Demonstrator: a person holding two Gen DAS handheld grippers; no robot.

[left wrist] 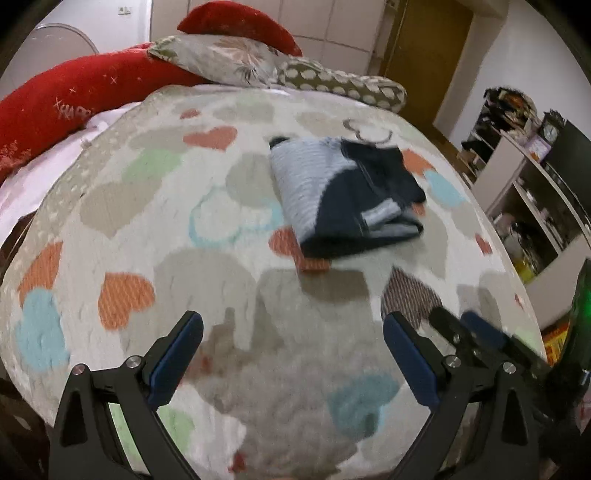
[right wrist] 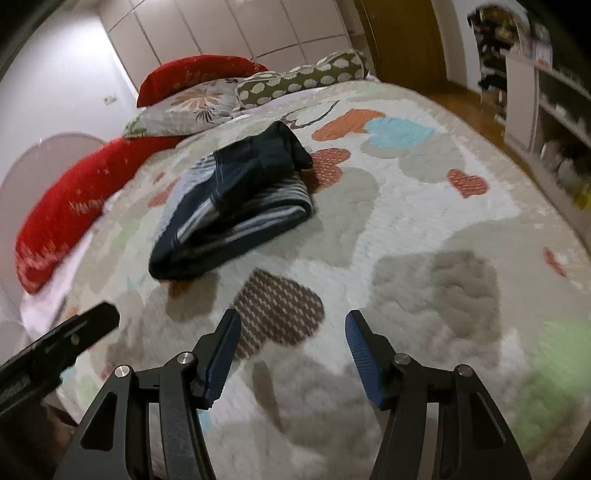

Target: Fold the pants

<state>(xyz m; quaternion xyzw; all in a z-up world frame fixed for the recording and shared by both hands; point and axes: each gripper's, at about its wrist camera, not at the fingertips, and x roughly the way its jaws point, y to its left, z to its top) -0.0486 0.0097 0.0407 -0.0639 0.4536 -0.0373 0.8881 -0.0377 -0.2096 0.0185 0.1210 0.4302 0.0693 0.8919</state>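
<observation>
Left wrist view: left gripper [left wrist: 293,356] is hovering over the bed [left wrist: 110,229], jaws spread wide and empty; the pants [left wrist: 343,199] are lying folded into a compact soft bundle, dark navy with pale striped panels, well ahead. Right wrist view: right gripper [right wrist: 293,350] is hovering likewise, jaws parted, empty; the pants [right wrist: 236,206] are resting apart on the quilted heart-print cover, so the fold looks complete.

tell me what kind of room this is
Most likely a bedroom: a bed with a heart-patterned cover, pillows piled at its head, and tall wardrobe doors behind. Folded pants lie on it.
</observation>
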